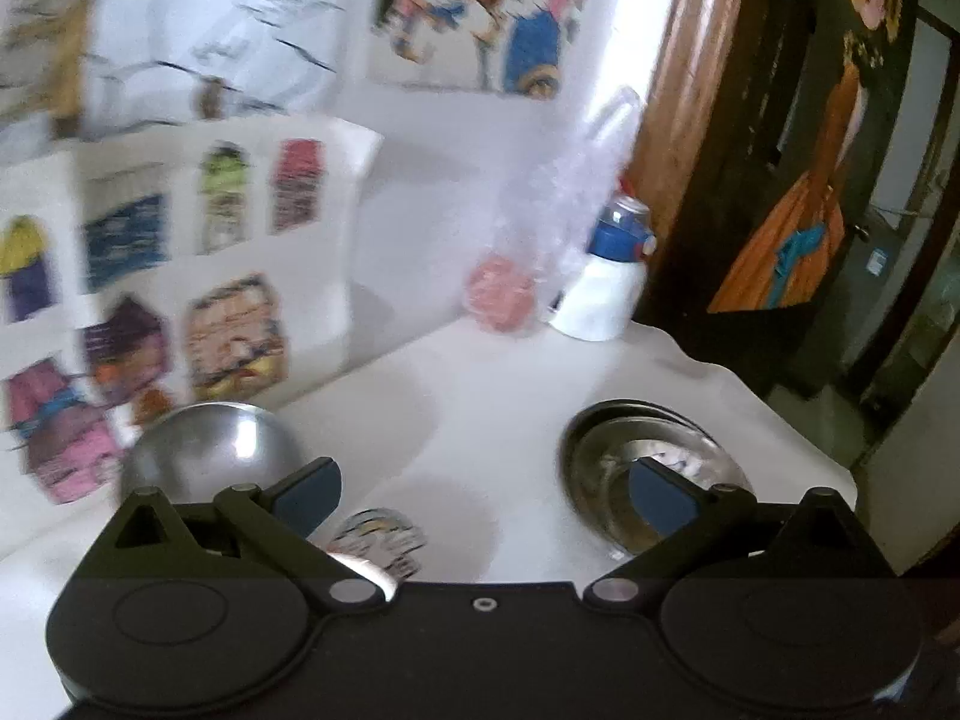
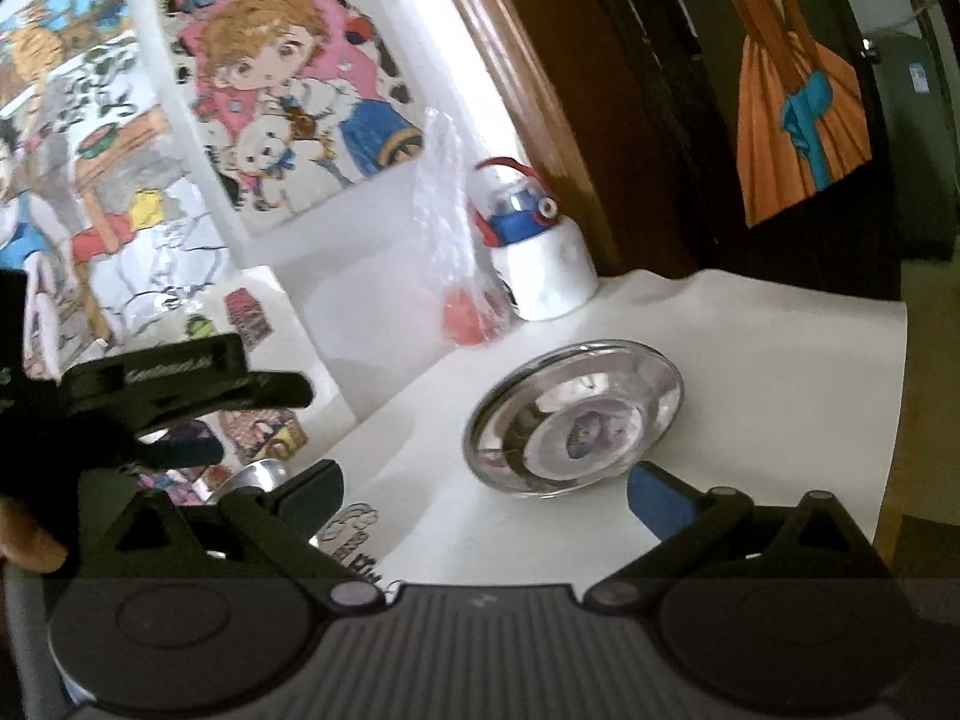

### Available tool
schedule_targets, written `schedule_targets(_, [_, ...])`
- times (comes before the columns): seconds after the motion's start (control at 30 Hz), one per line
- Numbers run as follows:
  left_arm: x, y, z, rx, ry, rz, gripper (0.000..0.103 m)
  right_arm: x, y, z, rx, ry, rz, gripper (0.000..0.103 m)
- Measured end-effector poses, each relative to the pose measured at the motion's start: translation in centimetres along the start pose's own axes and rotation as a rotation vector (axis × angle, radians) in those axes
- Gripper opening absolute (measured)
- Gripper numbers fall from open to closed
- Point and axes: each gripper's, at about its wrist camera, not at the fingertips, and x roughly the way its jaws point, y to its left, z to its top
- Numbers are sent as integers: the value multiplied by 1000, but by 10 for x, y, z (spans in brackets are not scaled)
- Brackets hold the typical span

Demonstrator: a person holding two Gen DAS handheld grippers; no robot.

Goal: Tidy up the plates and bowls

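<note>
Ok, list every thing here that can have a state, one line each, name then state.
left gripper: open, empty, above the table
right gripper: open, empty
steel plate: right side up, empty, flat on the white table
steel bowl: upside down on the table
water bottle: upright, lid shut
plastic bag: standing, something pink inside

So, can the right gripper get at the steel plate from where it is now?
Probably yes. The right gripper has its jaws open, and the steel plate lies just ahead on the white tablecloth with nothing between them.
</note>
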Motion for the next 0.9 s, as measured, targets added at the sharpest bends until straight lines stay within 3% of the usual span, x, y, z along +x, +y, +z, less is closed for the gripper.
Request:
schedule_targets(0.43, [-94,71,-52,-60,-58,162,102,-41,61,-30,-173,-69,52,103])
schedule_targets(0.9, [-120,147,-109,-144,-21,282,102,-26,135,-80,-393,-56,74,103])
